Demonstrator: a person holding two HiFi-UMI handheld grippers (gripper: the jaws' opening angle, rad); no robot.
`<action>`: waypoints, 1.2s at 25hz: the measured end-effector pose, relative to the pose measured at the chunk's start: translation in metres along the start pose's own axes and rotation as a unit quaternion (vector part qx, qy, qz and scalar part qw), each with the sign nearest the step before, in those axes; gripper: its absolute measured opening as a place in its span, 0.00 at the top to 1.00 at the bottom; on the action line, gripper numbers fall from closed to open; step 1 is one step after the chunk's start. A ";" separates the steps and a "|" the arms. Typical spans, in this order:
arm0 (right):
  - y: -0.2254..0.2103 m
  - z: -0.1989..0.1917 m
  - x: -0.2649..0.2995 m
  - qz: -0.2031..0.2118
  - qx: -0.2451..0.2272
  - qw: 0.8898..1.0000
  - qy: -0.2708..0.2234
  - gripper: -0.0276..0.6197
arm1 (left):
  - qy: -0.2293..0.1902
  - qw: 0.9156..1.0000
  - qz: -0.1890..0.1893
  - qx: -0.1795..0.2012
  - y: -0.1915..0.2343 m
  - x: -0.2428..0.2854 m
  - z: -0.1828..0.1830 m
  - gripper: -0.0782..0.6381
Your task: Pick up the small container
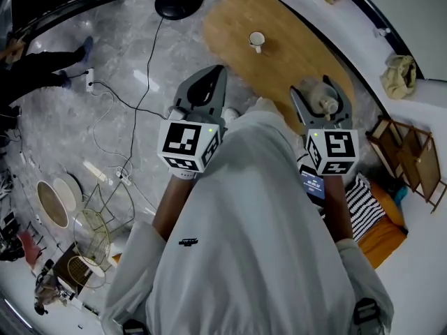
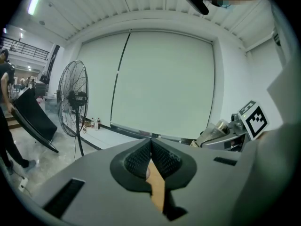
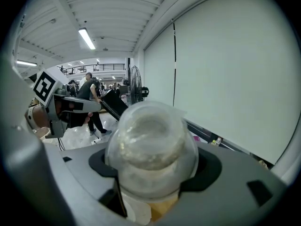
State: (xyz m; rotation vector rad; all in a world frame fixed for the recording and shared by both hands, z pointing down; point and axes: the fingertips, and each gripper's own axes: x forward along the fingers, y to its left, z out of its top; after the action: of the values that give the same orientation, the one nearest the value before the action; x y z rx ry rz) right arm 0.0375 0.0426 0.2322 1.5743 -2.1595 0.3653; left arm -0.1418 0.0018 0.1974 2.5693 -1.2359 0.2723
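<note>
A small clear plastic container point(image 3: 150, 147) with a rounded lid sits between the dark pads of my right gripper point(image 3: 153, 171), which is shut on it. The head view shows that container point(image 1: 326, 103) held in the right gripper point(image 1: 323, 95) above the near end of the oval wooden table point(image 1: 279, 68). My left gripper point(image 1: 218, 74) hovers over the floor left of the table. Its ribbed pads point(image 2: 162, 160) meet at the tips, shut with nothing between them. A white cup point(image 1: 257, 41) stands on the table farther off.
A floor fan point(image 2: 73, 100) stands at the left, its round base point(image 1: 179, 0) beyond the table. Cables, a wire basket point(image 1: 94, 229) and plates point(image 1: 59, 197) lie on the floor. A wooden rack point(image 1: 408, 155) and striped cloth are at the right. People stand farther back.
</note>
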 end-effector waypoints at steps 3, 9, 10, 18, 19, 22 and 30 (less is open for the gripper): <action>0.001 0.001 0.000 0.000 0.001 1.000 0.001 0.43 | 0.000 1.000 -0.001 -0.005 0.001 0.003 0.000 0.86; -0.002 0.001 -0.009 0.003 0.006 1.000 -0.002 0.43 | -0.002 1.000 -0.010 -0.008 -0.012 0.003 0.001 0.86; -0.003 0.001 -0.011 0.003 0.008 1.000 -0.004 0.43 | -0.002 1.000 -0.012 -0.011 -0.013 0.003 0.000 0.86; -0.004 0.002 -0.012 -0.008 0.009 1.000 -0.005 0.43 | 0.000 1.000 -0.014 -0.017 -0.010 0.001 -0.002 0.86; -0.004 0.001 -0.012 -0.009 0.010 1.000 -0.005 0.43 | 0.000 1.000 -0.015 -0.017 -0.011 0.001 -0.002 0.86; -0.005 0.000 -0.013 -0.009 0.014 1.000 -0.006 0.43 | 0.000 1.000 -0.019 -0.018 -0.013 0.002 -0.002 0.86; -0.001 -0.002 -0.017 -0.014 0.025 1.000 -0.011 0.43 | -0.001 0.999 -0.025 -0.023 -0.016 -0.001 -0.003 0.86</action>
State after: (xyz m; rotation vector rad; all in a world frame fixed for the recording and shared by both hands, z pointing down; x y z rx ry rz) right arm 0.0432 0.0569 0.2257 1.6400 -2.1583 0.3978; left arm -0.1303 0.0127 0.1976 2.5572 -1.1635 0.2269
